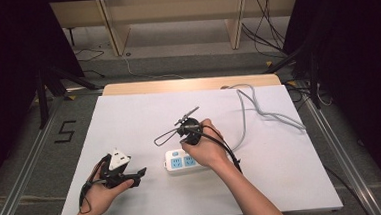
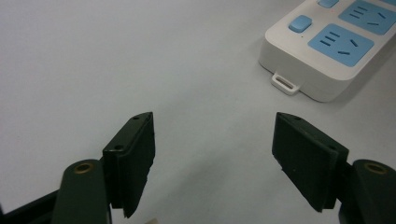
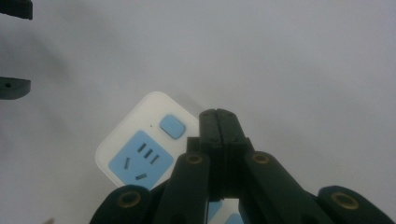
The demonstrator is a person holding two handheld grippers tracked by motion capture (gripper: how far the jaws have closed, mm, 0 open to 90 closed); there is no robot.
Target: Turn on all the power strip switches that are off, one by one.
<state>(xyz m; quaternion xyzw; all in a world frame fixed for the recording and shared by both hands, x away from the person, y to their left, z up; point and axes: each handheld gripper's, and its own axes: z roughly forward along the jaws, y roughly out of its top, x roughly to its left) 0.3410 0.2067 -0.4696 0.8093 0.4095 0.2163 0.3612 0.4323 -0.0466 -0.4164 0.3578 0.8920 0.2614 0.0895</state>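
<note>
The power strip [image 1: 181, 162], lying near the table's [image 1: 129, 121] middle, is half hidden by the right hand, whose right gripper [image 3: 217, 114] is pressed shut above it, while the left gripper [image 2: 212, 158] is held wide apart and empty just beside it.

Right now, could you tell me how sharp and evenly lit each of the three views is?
High view: the white table is evenly lit, the room around it dark, shadows faint. Left gripper view: crisp; the power strip and the left gripper read clearly, with soft shadows. Right gripper view: hazier; the tabletop is soft and grey, and the shut right gripper shows mild blur over the strip.
</note>
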